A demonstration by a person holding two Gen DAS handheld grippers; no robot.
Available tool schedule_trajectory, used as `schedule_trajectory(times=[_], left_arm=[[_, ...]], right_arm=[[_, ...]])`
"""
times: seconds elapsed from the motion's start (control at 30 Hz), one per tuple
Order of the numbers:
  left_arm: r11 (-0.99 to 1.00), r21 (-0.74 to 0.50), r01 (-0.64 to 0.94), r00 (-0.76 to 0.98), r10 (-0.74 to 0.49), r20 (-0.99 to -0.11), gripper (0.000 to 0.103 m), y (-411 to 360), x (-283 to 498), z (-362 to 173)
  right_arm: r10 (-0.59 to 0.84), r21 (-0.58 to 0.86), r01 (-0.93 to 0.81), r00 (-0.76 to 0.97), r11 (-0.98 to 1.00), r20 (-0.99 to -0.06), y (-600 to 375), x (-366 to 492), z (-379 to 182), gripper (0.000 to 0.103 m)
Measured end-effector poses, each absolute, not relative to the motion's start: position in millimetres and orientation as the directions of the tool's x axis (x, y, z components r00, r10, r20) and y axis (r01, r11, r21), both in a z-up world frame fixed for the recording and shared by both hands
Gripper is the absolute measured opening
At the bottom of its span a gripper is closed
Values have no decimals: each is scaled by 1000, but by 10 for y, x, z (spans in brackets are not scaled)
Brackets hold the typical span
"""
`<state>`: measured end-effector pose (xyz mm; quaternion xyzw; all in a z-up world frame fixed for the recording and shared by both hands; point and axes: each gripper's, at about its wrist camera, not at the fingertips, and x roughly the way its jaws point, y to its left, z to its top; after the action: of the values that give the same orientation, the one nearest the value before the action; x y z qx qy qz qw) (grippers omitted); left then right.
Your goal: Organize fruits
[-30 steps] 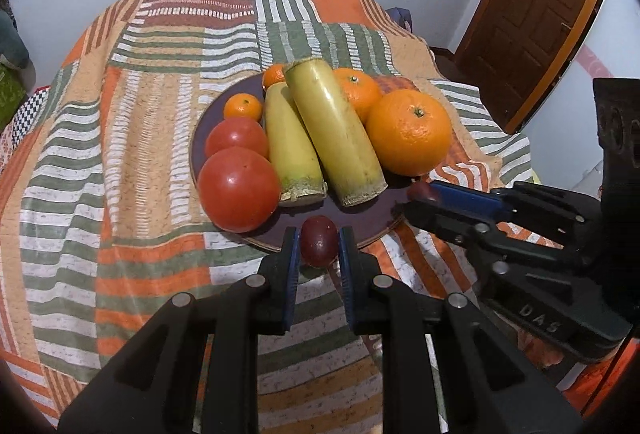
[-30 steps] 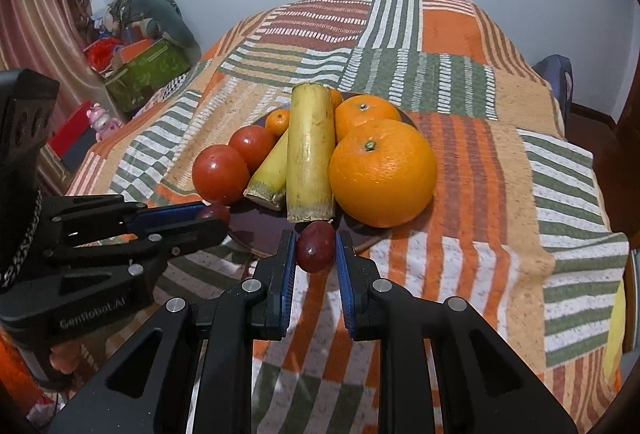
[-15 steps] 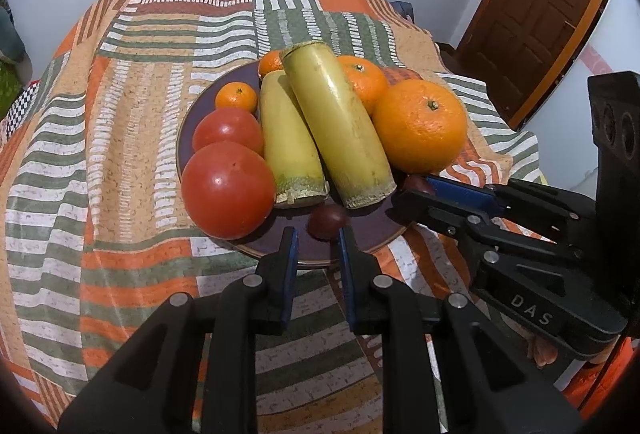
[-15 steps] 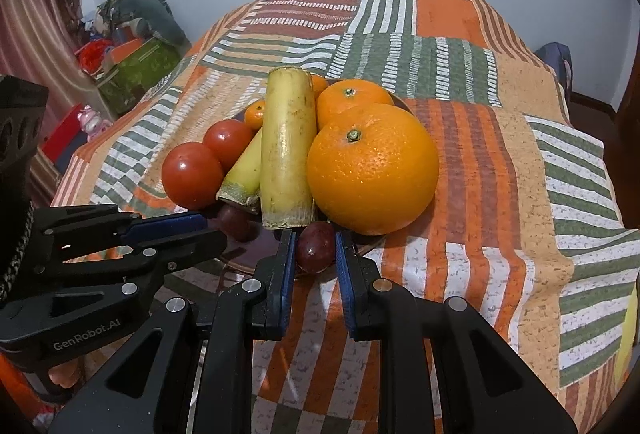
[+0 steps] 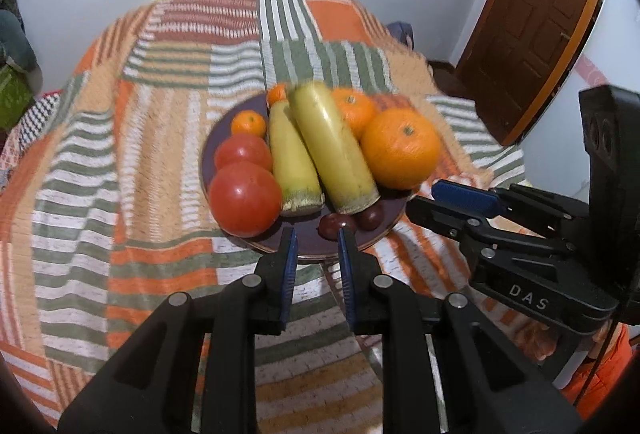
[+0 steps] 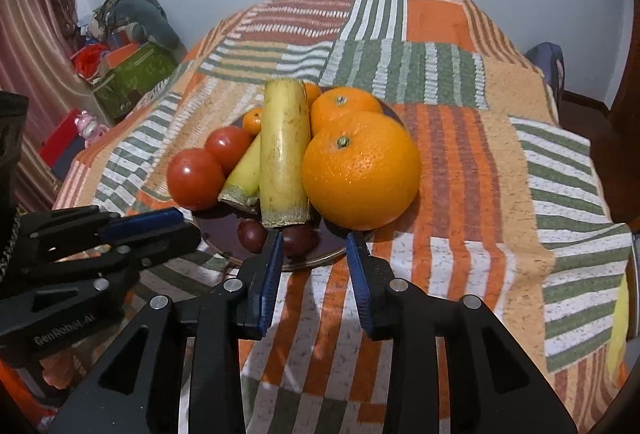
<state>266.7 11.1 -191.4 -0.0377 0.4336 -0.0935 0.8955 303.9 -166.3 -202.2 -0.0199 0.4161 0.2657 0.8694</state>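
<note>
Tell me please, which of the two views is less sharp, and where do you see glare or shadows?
Left wrist view: motion blur smears the tablecloth and the plate rim. Right wrist view: sharper; glare spots on the near tomato, and the right gripper casts a shadow on the cloth.

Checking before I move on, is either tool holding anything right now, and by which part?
Nothing is held. The left tool and right tool are open; both dark grapes lie on the plate.

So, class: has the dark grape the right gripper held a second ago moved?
Yes. The grape left the open right gripper and now lies on the plate, just before the sugarcane piece.
</note>
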Motion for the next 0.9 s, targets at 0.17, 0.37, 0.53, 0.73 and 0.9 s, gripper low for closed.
schedule_trajectory(times=[0.17,0.37,0.53,0.73,0.9], left_arm=[[983,-132,131,695,-185,-695,19,116,2382,-1443],[982,-122,144,788,-188,-586,19,66,1941,-843],[990,-77,122,874,-144,-463,20,25,1441,-370],[995,-19,95,940,-96,-329,29,-55,906,-3],[996,-21,82,962,-85,-260,54,-59,620,147]], right_arm=[[467,177,-484,583,857,-665,-1797,2805,-1612,30],[490,145,-496,691,856,-532,-1948,2342,-976,30],[514,118,-516,753,849,-410,-2024,1913,-521,30],[537,106,-532,792,840,-290,-2073,1490,-220,30],[548,100,-540,804,835,-232,-2094,1277,-131,35]])
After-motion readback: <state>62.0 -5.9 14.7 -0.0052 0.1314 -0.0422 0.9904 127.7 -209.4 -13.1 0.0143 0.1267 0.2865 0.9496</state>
